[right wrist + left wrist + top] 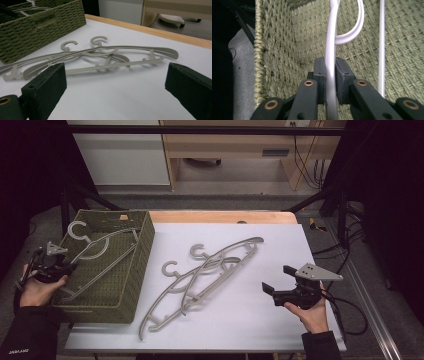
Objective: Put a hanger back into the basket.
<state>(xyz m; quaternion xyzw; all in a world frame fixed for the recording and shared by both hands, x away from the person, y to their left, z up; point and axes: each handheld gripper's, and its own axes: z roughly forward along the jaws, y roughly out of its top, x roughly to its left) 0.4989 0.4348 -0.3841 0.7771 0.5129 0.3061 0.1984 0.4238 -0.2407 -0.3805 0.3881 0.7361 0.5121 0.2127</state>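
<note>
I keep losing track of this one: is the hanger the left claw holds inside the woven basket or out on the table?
Inside. The hanger lies in the basket, with the left gripper shut on its bar.

Grey plastic hanger (97, 255) lying aslant in the green woven basket (135, 265), hook at the far end, two more hangers (205, 275) overlapping on the white desk (265, 315)

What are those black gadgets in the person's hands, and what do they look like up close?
They are handheld grippers. Each, left gripper and right gripper, is black with two blocky padded jaws, copper-coloured rivets on the linkage, a grey three-cornered plate on top and a trailing black cable. The person wears dark sleeves.
</note>
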